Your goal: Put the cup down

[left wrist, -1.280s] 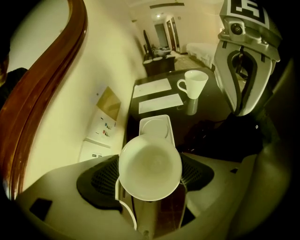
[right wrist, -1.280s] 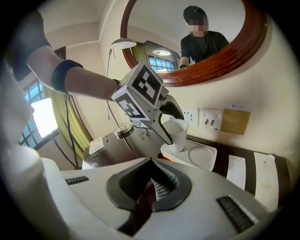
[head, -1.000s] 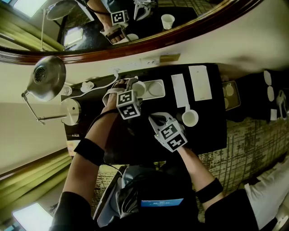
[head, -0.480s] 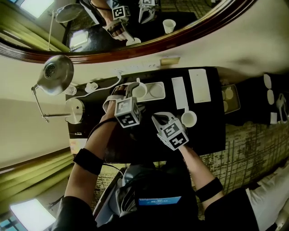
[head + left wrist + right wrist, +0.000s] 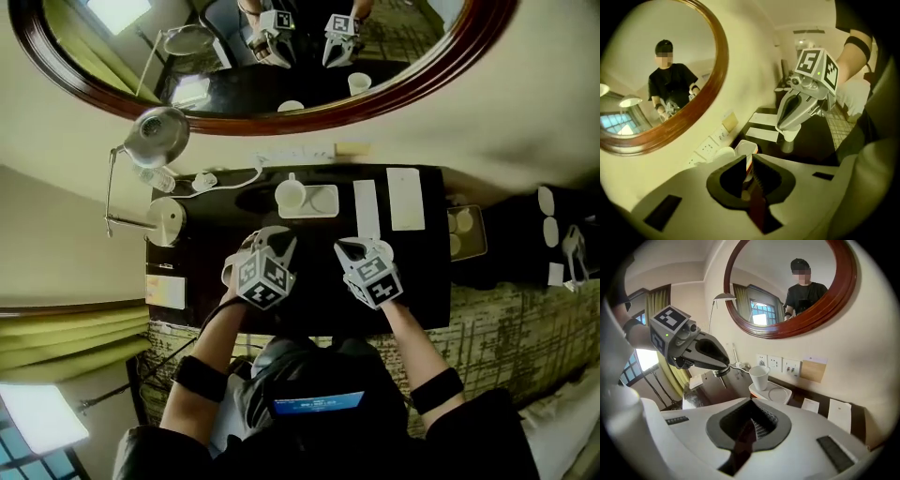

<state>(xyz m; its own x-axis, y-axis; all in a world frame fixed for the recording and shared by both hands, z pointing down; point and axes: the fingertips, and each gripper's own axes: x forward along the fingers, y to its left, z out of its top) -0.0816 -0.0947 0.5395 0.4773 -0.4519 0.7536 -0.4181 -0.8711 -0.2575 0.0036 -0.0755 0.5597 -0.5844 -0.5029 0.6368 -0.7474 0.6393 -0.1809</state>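
White and upright, the cup [image 5: 290,194] stands on the left end of a pale tray [image 5: 328,202] at the back of the dark desk [image 5: 309,234], close to the wall sockets. No gripper touches it, so the putting-down looks done and what remains is to get clear cleanly. The left gripper [image 5: 750,161] has just been closing its jaws. They stand almost together with only a thin slit between them, and nothing is held; the cup shows beyond their tips, well apart. The right gripper [image 5: 752,411] is fully closed and empty too. To finish well, I would keep the left gripper on a line away from the cup and avoid sweeping sideways past its rim. A paper cup this light would likely tip or skid off the tray at a slight brush. The right gripper needs the same care, since the left gripper view shows a second cup [image 5: 790,136] just under its tip, and dropping that hand could knock it. Both hands hang side by side over the near half of the desk. Their forearms rise from the lower edge of the head view, with the marker cubes uppermost. Both grippers slope forward and down toward the wall, the left roughly in line with the tray.
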